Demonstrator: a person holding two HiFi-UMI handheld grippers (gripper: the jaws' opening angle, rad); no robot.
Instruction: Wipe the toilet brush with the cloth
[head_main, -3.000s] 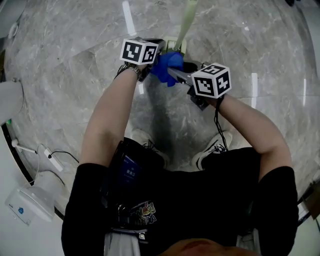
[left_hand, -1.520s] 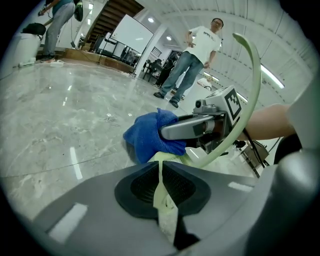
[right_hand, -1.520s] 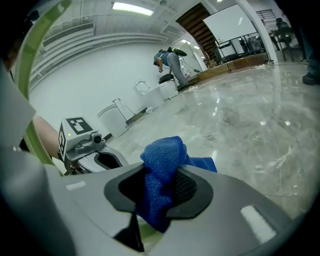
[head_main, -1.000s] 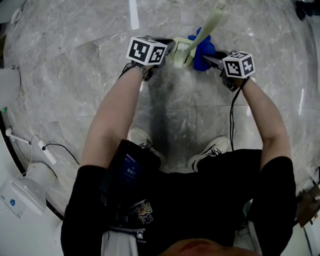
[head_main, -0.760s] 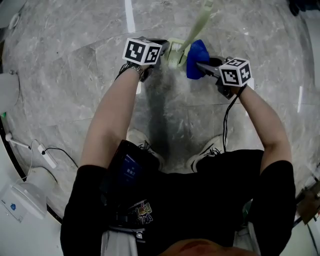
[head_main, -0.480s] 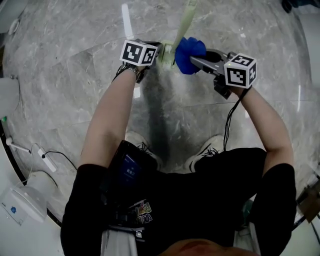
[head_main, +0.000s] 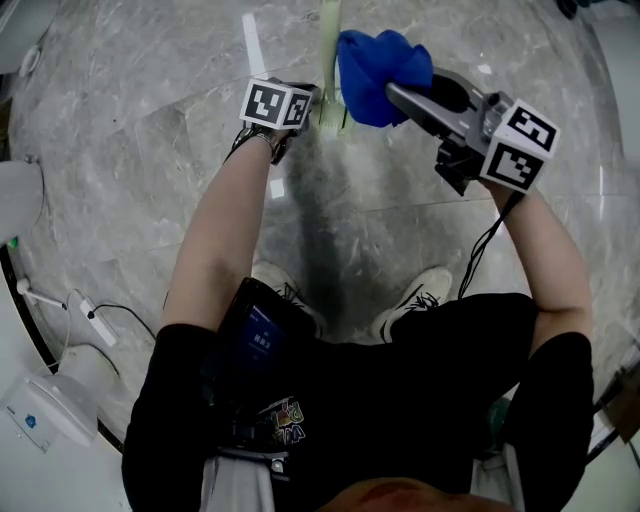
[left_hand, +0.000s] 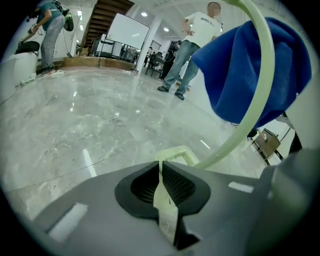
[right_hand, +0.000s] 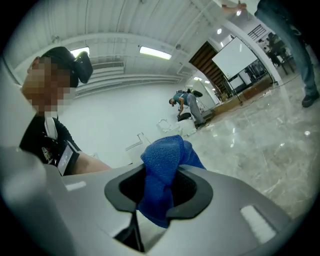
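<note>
Left gripper (left_hand: 161, 182): jaws nearly together, clamped on a thin flat pale-green part at the lower end of the toilet brush (left_hand: 260, 100); they had just tightened slightly.
Right gripper (right_hand: 160, 185): jaws part-way apart, gripping a bunched fold of the blue cloth (right_hand: 162, 170).
Brush position: held off the floor, with its curved handle running up and away from the left jaws.
Cloth position: high on the handle, at its side. It looked to be touching, but contact was not confirmed.
Progress (judgement): wiping was under way, with the stroke near the upper handle. The lower end by the left jaws was uncovered. How clean the brush was could not be told, so the remaining work is unknown.
Surface: polished grey marbled floor (head_main: 150, 120), glossy, reflecting light strips; the person's shoes (head_main: 285, 280) stood on it.
Near edge: a white unit (head_main: 60, 400) with a cable lay at the left.
Room: large open hall containing a whiteboard (left_hand: 127, 32) and a staircase (left_hand: 107, 10).
Bystanders: people (left_hand: 197, 45) standing well apart from the work.
</note>
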